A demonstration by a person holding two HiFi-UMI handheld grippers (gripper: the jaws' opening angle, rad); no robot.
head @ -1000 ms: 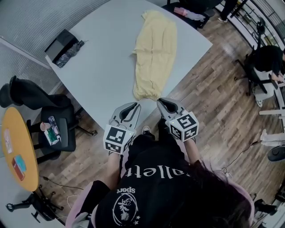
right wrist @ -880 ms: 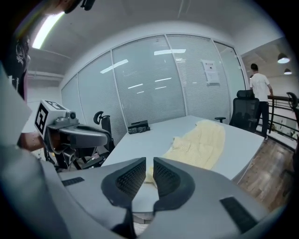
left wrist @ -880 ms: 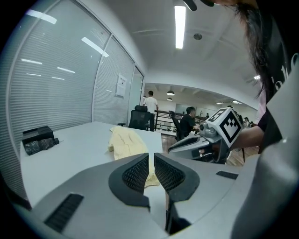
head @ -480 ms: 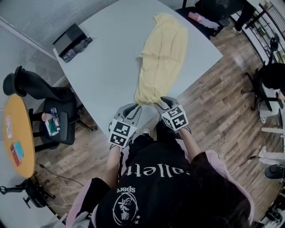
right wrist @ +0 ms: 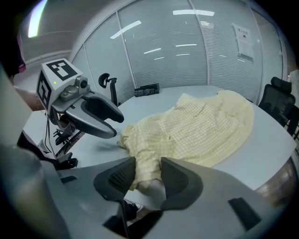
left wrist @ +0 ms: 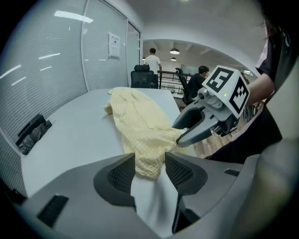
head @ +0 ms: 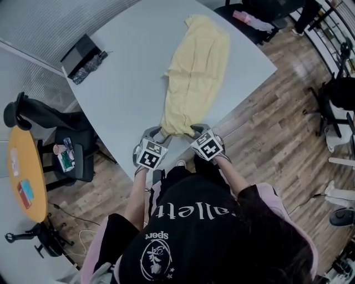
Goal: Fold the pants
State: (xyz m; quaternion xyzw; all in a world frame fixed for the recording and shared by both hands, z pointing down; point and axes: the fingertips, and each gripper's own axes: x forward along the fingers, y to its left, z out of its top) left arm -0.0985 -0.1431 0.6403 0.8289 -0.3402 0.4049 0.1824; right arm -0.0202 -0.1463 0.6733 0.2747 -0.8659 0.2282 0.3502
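The pale yellow pants (head: 194,66) lie stretched out lengthwise on the light grey table (head: 127,94), their near end at the table's front edge. My left gripper (head: 157,133) stands at the near left corner of the pants, its jaws opening. In the left gripper view the corner of the pants (left wrist: 140,126) lies in the gap between that gripper's (left wrist: 149,172) pads. My right gripper (head: 195,131) is at the near right corner, jaws also opening, with bunched cloth (right wrist: 201,126) between them (right wrist: 147,175). Each gripper shows in the other's view: the right gripper (left wrist: 180,133), the left gripper (right wrist: 117,126).
A flat black case (head: 83,52) lies at the table's far left corner. A black office chair (head: 61,138) and a round orange table (head: 22,177) stand left of the table. Another chair with pink cloth (head: 244,14) stands behind it. Wooden floor lies to the right.
Both grippers have come down and forward from in front of the person's body to the near end of the pants. Their jaws, shut before, now stand apart around the cloth.
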